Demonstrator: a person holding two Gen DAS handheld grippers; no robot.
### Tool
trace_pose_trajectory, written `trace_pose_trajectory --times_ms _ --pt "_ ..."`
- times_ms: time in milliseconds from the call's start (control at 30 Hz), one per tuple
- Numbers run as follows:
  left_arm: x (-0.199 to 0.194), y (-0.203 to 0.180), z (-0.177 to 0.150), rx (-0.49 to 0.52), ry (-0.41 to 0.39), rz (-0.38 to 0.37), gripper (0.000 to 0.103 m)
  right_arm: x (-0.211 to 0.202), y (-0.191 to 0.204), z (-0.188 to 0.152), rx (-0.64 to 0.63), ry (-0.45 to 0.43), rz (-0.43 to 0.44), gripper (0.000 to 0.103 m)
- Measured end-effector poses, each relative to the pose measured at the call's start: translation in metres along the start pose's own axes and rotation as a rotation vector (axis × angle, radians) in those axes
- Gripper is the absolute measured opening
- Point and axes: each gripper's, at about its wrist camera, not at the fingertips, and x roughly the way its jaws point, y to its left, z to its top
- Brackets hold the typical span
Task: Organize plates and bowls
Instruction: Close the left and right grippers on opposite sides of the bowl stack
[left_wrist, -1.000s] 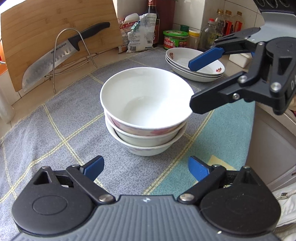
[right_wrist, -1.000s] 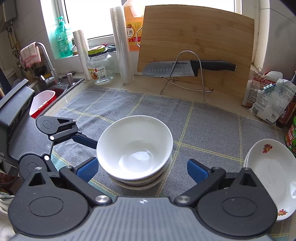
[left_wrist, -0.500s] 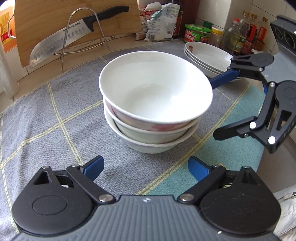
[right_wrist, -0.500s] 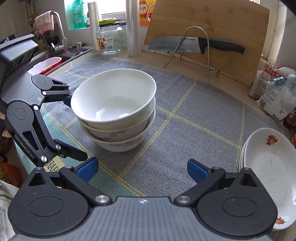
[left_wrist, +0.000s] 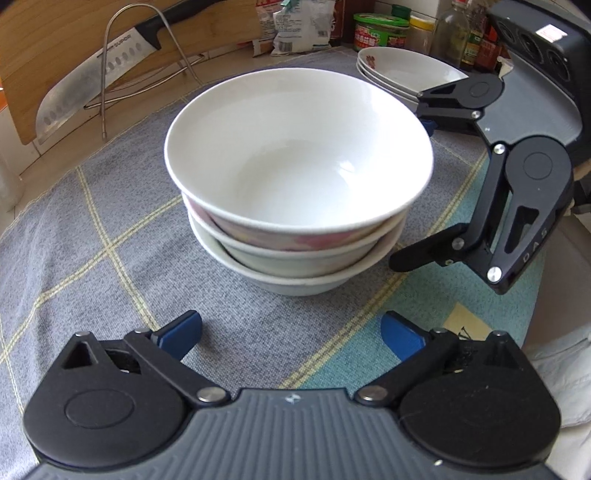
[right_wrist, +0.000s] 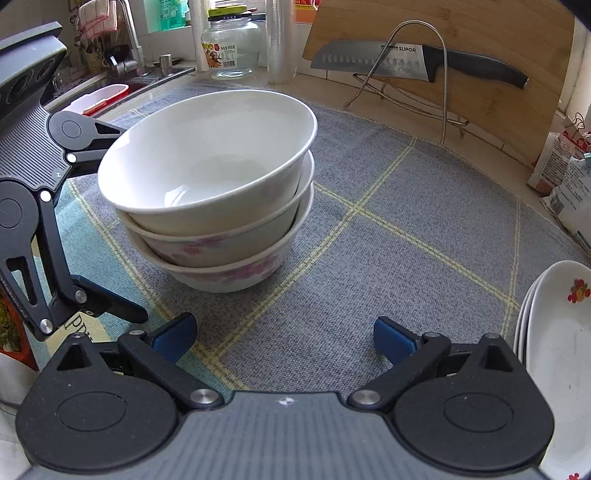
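Observation:
Three white bowls with pink flowers (left_wrist: 299, 192) (right_wrist: 214, 177) stand nested on the grey checked mat (left_wrist: 92, 240). My left gripper (left_wrist: 291, 332) (right_wrist: 123, 221) sits low in front of the stack. Its jaws are opening, wide apart, and nothing is between the blue pads (left_wrist: 181, 334). My right gripper (right_wrist: 284, 336) (left_wrist: 410, 192) is open beside the stack, its fingers reaching toward the bowls' side without touching. A short stack of shallow white plates (left_wrist: 402, 70) (right_wrist: 554, 350) with a red flower print lies at the mat's far end.
A kitchen knife (right_wrist: 406, 59) rests on a wire stand (right_wrist: 439, 74) against a wooden cutting board (right_wrist: 517, 37). A glass jar (right_wrist: 232, 48) and sink (right_wrist: 110, 88) lie behind. Food packets (left_wrist: 295, 26), jars and bottles (left_wrist: 454, 33) line the wall near the plates.
Both grippers have come lower and closer to the bowl stack. The right gripper dropped from above the plates to the side of the bowls.

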Motion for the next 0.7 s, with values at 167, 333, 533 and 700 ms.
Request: trace_pose_trajectory --times_ms 167,333,533,700 --pt "0.001 0.005 -0.001 0.071 -0.035 -0.039 0.103 0.004 0.002 0.003 -0.018 0.004 -0.011 0.103" --pt "0.001 0.008 -0.005 0.119 -0.084 -0.072 0.103 0.012 0.001 0.013 -0.027 0.002 -0.005 0.103" --pt "0.003 0.013 -0.006 0.187 -0.114 -0.120 0.103 0.015 0.002 0.016 -0.078 -0.002 0.027 0.103" --pt "0.007 0.024 -0.002 0.265 -0.132 -0.175 0.103 0.017 0.004 0.021 -0.109 0.014 0.047 0.103"
